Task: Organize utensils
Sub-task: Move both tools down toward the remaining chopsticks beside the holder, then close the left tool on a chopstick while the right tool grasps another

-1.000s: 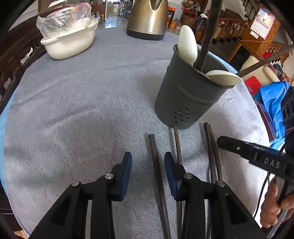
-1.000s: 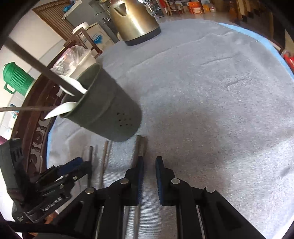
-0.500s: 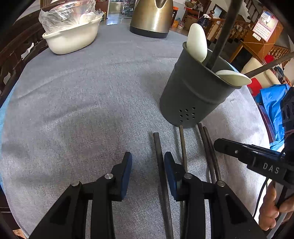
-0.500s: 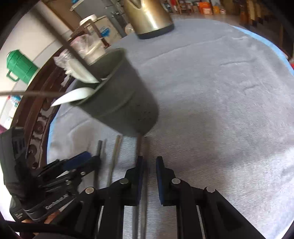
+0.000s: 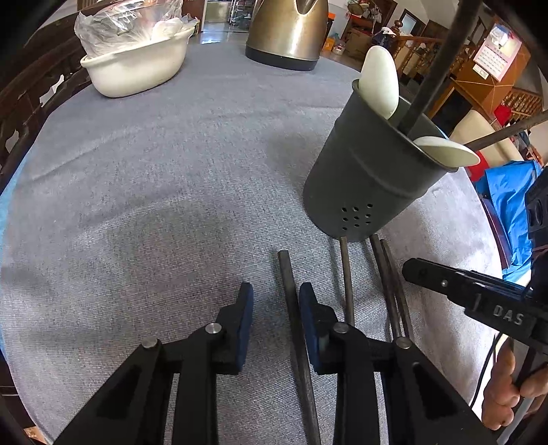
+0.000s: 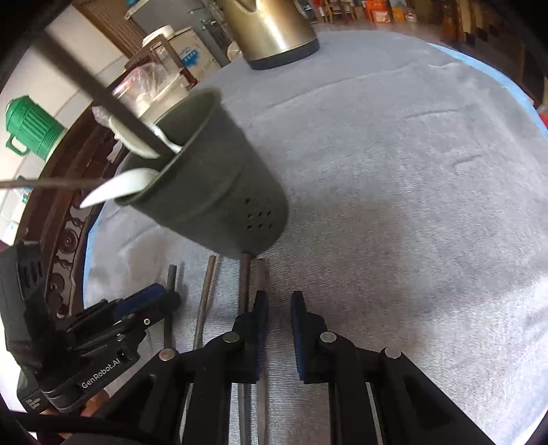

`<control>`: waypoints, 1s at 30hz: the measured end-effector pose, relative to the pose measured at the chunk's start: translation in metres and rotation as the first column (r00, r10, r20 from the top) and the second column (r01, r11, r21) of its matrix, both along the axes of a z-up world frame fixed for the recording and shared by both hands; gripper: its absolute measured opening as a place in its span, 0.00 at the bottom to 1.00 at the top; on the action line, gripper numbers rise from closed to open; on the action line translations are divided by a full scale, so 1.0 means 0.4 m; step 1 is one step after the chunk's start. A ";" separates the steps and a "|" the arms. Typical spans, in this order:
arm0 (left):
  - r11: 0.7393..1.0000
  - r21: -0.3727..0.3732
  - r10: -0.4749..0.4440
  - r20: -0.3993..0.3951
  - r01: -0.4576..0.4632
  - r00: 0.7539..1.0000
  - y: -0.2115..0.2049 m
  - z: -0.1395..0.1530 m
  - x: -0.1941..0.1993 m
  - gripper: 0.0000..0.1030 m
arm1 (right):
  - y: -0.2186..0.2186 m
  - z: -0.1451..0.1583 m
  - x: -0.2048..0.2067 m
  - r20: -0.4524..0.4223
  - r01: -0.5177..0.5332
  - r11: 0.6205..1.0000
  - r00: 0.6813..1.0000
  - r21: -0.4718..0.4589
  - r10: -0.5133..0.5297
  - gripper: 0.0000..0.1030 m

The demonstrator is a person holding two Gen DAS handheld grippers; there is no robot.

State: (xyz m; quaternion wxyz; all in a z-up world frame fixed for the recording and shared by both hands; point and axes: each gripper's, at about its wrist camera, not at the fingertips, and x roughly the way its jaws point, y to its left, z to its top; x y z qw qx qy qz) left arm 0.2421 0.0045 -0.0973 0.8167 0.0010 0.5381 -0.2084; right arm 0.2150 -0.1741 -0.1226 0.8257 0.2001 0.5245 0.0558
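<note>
Grey cloth covers our round bench (image 5: 144, 164), and we take the dark metal holder (image 5: 370, 178) as our landmark for everything else. Far behind the holder stand a brass-coloured kettle (image 5: 287, 30) and a white tub (image 5: 137, 68) with a plastic bag in it. Inside the holder already sit two pale spoons (image 5: 380, 82) and two dark sticks that lean out over its rim.

Compared with a second ago, the holder looms larger and sits nearer in both wrist views, so we have pushed both claws forward along the loose chopsticks that lie just in front of its base. We judge that we are lining up for the next pick.

Our left claw (image 5: 275, 308) is spread wide, gripping nothing; the leftmost chopstick (image 5: 291, 297) lies between its pads, close to the right-hand pad. It sat more centrally in the gap a second ago. Another chopstick (image 5: 346, 277) touches or nearly touches the holder's foot.

Our right claw (image 6: 276, 328) has its pads parted by a narrow gap, with nothing in it; the rightmost pair (image 6: 251, 284) runs under its left pad, beside the gap rather than within it.
</note>
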 end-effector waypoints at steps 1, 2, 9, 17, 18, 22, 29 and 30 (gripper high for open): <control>1.000 -0.001 0.000 -0.001 0.000 1.000 0.000 0.000 0.001 0.28 | -0.003 0.002 -0.002 0.004 -0.002 1.000 1.000 0.010 0.002 0.15; 1.000 -0.002 0.000 -0.002 0.000 1.000 0.003 0.001 0.003 0.28 | 0.000 0.007 -0.004 0.010 -0.012 1.000 1.000 0.028 0.012 0.15; 1.000 -0.001 0.000 0.001 0.000 1.000 0.002 -0.004 0.008 0.27 | 0.023 -0.007 0.001 -0.011 -0.052 0.998 0.999 -0.027 0.051 0.15; 1.000 -0.007 -0.003 0.005 0.004 1.000 0.014 0.000 0.009 0.27 | -0.022 -0.005 0.004 -0.018 0.004 1.000 1.000 -0.015 -0.004 0.13; 1.000 -0.006 -0.003 0.005 0.003 1.000 0.013 -0.012 0.009 0.27 | -0.017 -0.002 0.009 -0.025 0.005 1.000 1.000 -0.010 -0.005 0.14; 1.000 -0.006 -0.003 -0.001 0.003 1.000 0.015 -0.011 0.024 0.27 | 0.008 -0.011 0.039 -0.063 -0.005 1.000 0.998 -0.026 0.003 0.15; 1.000 -0.015 -0.007 -0.010 0.006 1.000 0.004 -0.010 0.014 0.10 | 0.055 -0.005 0.066 -0.032 -0.033 0.993 0.999 -0.113 0.030 0.07; 1.000 -0.017 0.001 -0.010 -0.001 1.000 0.006 -0.009 0.014 0.10 | 0.060 -0.004 0.066 -0.028 -0.029 0.993 0.999 -0.117 0.026 0.06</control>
